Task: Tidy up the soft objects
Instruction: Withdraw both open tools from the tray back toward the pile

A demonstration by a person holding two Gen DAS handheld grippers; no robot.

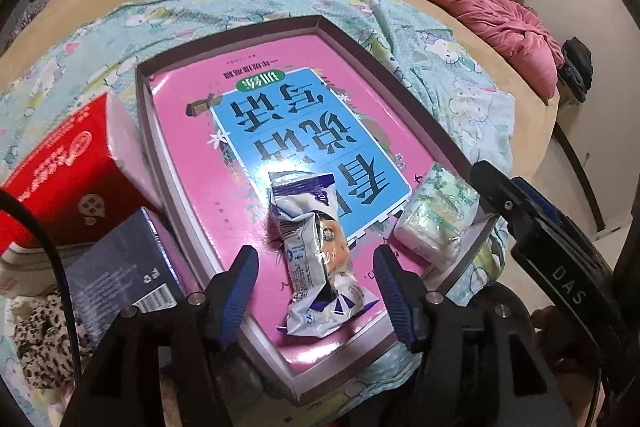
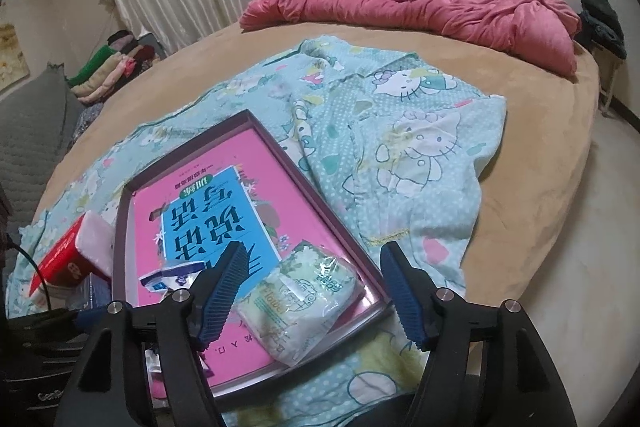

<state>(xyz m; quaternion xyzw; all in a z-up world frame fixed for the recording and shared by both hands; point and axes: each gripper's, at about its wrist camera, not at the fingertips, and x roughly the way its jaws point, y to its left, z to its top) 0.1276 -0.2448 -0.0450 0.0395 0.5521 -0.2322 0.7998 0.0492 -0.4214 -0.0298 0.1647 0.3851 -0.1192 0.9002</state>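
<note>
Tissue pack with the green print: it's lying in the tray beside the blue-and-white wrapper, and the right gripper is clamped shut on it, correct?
Not clamped. The right wrist view shows the right gripper open, its pads clear of the tissue pack. The rest holds: the pack lies in the tray beside the blue-and-white wrapper.

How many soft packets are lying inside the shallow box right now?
2: a white-and-blue crinkled packet near the middle of the box, and a green tissue pack at its near right corner. None looks hidden.
</note>
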